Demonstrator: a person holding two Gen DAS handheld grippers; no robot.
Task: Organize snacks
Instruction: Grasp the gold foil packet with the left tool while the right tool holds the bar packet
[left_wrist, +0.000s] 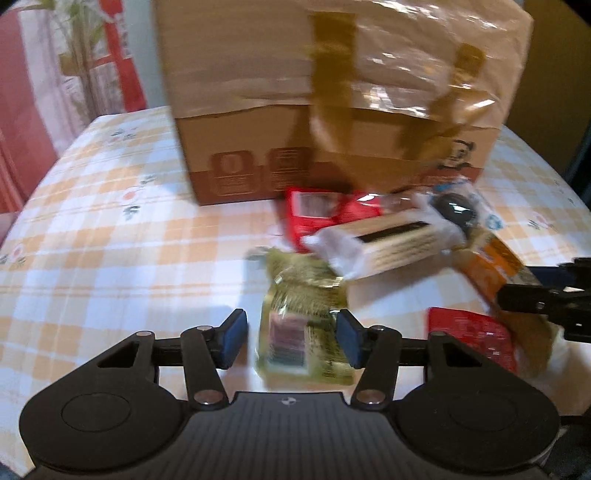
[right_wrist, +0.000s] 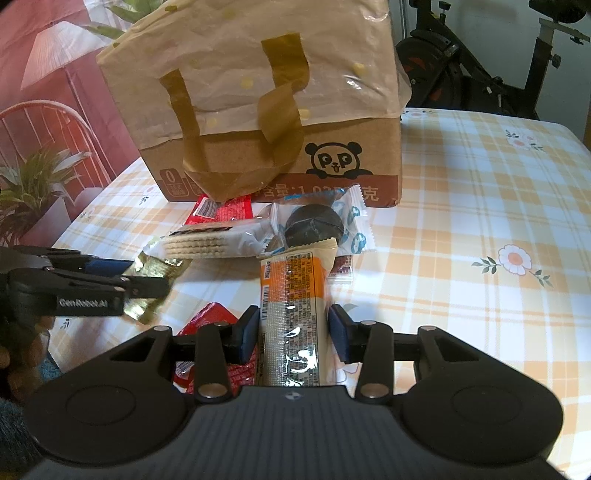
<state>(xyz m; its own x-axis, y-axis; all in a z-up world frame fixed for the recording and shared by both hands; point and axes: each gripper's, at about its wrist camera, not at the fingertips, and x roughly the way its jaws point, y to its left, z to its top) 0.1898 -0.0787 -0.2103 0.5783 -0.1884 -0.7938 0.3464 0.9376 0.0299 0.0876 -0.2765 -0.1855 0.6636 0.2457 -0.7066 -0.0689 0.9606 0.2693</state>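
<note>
The picking-up step is in hand, with each claw working its own snack out of the loose pile in front of the cardboard box (right_wrist: 280, 147) on the checked tablecloth (right_wrist: 480, 229)

The right gripper (right_wrist: 291, 332) is pinching the long orange-and-silver packet (right_wrist: 291, 295), both blue pads pressed on its sides; the packet runs straight ahead from the claw, its far end resting on the round dark biscuit pack (right_wrist: 314, 225)

The left gripper (left_wrist: 291, 339) straddles the gold packet (left_wrist: 303, 314): the pad on the right side of its view touches the wrapper, the other stands just clear, so the jaws are partly spread, not yet gripping

A wafer pack (left_wrist: 388, 243) lies just beyond the gold one, red sachets (left_wrist: 472, 336) to the right of the claw

Next, I judge, the left jaws must close squarely on the crinkly foil, then both packets need lifting clear of their neighbours, probably towards the box
</note>
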